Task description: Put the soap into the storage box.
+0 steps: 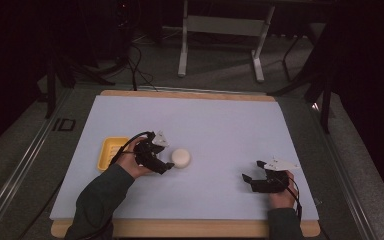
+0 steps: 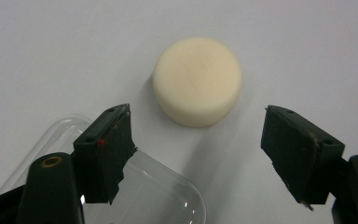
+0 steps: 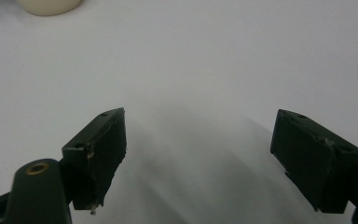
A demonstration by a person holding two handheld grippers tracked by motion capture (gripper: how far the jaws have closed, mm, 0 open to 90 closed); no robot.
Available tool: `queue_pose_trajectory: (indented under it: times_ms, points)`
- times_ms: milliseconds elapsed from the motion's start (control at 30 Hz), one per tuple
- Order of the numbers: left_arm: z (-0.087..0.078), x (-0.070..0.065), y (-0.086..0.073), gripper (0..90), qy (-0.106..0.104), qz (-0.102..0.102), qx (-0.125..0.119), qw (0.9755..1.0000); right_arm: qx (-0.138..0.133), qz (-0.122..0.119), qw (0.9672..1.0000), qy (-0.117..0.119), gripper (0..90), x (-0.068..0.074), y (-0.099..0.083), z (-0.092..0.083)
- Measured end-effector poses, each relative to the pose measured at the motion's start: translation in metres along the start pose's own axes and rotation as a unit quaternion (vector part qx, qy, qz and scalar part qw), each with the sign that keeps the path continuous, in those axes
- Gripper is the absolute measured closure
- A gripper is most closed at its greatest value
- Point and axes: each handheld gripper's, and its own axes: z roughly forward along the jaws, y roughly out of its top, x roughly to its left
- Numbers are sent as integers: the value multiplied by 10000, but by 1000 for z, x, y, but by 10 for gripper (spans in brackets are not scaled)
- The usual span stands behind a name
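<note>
A cream round puck (image 1: pixel 181 157) lies flat on the white mat, left of centre. My left gripper (image 1: pixel 166 159) sits just left of it and points at it. In the left gripper view the puck (image 2: pixel 197 80) lies just beyond the jaws of the left gripper (image 2: pixel 198 116), which stand apart with nothing pressed between them. A clear plastic piece (image 2: pixel 168 200) lies under the left jaw. My right gripper (image 1: pixel 251 171) rests near the front right of the mat. Its own view shows the right gripper (image 3: pixel 200 116) open over bare mat, with the puck (image 3: pixel 49 5) at the top left edge.
A yellow tray (image 1: pixel 111 151) sits on the mat behind my left hand. The white mat (image 1: pixel 220 120) covers a wooden table top (image 1: pixel 190 228) whose edge shows at the front. A metal stand (image 1: pixel 182 55) rises from the floor beyond the table.
</note>
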Motion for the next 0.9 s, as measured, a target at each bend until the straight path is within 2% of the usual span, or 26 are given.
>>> queue_pose_trajectory:
  times_ms: [533,667,700,733,900]
  points:
    - [2,4,11,227,-157,58,181,9997,-4,2,10000,3,179,0,0,0]
    - [2,6,15,205,-174,116,251,9995,-1,-2,10000,1,179,0,0,0]
    - [3,6,16,161,-160,105,261,9995,0,-2,10000,2,179,0,0,0]
    - [3,6,16,161,-124,104,275,9995,0,-2,10000,2,179,0,0,0]
    - [6,8,20,143,-230,106,365,9990,1,-4,10000,4,179,0,0,0]
